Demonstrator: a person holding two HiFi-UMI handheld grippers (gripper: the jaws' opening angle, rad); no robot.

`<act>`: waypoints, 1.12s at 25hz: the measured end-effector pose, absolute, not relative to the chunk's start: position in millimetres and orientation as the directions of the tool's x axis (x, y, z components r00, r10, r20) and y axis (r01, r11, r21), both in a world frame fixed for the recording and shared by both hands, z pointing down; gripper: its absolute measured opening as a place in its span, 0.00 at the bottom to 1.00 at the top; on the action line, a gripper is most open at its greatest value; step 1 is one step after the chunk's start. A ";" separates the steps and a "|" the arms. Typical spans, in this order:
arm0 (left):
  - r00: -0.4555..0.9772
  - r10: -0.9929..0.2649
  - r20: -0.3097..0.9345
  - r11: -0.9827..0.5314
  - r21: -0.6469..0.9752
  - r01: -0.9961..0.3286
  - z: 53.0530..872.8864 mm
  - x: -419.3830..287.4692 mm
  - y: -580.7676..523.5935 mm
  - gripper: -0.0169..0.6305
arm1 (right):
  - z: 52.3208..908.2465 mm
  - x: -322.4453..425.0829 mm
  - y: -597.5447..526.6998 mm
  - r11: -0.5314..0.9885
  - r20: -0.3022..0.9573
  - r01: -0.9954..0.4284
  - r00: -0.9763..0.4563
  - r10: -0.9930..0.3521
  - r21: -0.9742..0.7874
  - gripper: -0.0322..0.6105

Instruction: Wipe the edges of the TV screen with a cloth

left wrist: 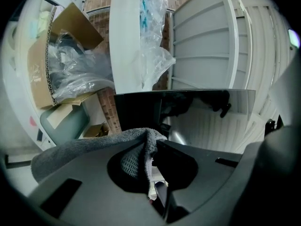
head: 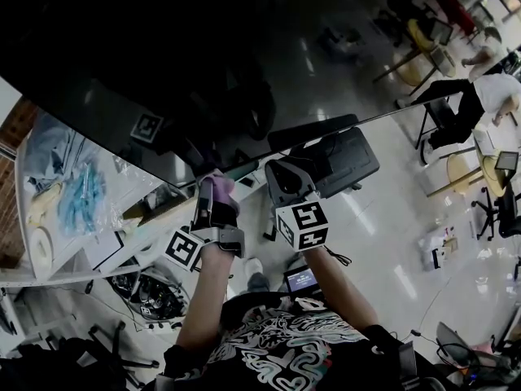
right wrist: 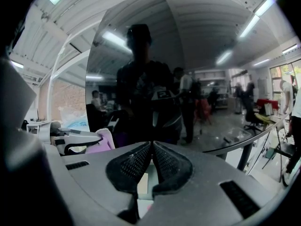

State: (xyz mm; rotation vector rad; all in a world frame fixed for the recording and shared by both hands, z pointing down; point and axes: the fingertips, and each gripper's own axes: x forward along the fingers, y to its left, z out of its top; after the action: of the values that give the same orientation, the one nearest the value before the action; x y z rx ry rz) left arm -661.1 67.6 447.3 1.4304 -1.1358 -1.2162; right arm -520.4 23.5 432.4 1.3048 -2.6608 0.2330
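The TV screen (head: 163, 55) is a large dark glossy panel filling the upper head view; its lower edge runs diagonally past both grippers. My left gripper (head: 213, 189) is shut on a cloth (head: 220, 192) and sits right at that edge. In the left gripper view the grey cloth (left wrist: 89, 145) is pinched between the jaws (left wrist: 151, 147) and drapes over the left one, with the TV's corner (left wrist: 188, 109) just ahead. My right gripper (head: 283, 174) is beside it, shut (right wrist: 152, 147) and empty, facing the screen (right wrist: 155, 65), which mirrors the person.
A cluttered white table (head: 98, 255) with plastic bags (head: 80, 195) lies left of the TV. A cardboard box (left wrist: 42, 65) and wrapped items stand behind it. A black office chair (head: 346, 160) is below right; people and chairs (head: 488, 96) are far right.
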 end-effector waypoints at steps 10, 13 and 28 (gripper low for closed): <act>0.124 -0.980 -0.155 -0.165 0.984 -0.073 448.4 -649.2 60.3 0.09 | 436.7 -513.9 21.0 0.588 0.229 -0.806 -0.587 -0.777 -0.068 0.11; 0.131 -0.979 -0.153 -0.164 0.984 -0.070 448.1 -644.6 59.0 0.09 | 437.5 -509.2 21.1 0.581 0.231 -0.811 -0.580 -0.781 -0.073 0.11; 0.163 -0.974 -0.156 -0.166 0.985 -0.052 449.4 -633.2 50.5 0.09 | 440.9 -499.7 17.3 0.555 0.231 -0.827 -0.559 -0.796 -0.090 0.11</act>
State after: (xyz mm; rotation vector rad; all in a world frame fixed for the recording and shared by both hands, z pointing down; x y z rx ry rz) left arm -633.2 50.5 449.4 1.4475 -1.0561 -1.1743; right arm -499.7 17.3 440.9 1.3810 -2.6233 0.2822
